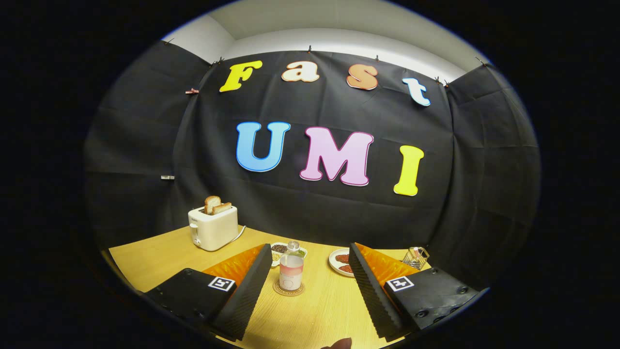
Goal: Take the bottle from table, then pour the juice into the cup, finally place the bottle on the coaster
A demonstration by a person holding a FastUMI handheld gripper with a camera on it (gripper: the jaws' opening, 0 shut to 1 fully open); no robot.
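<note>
Gripper view: the gripper (306,291) stands wide open with nothing held, its fingers (252,286) flanking the bottle (291,271) without touching it; the bottle stands upright on the coaster (288,290) just ahead between them, seemingly already set down; a toaster (213,227), small dish (278,248) and plate (339,261) sit beyond on the table (155,257).

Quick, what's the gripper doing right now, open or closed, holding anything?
Gripper: open, fingers spread wide, holding nothing. The bottle stands on the coaster just ahead, between the fingers, touched by neither.
</note>
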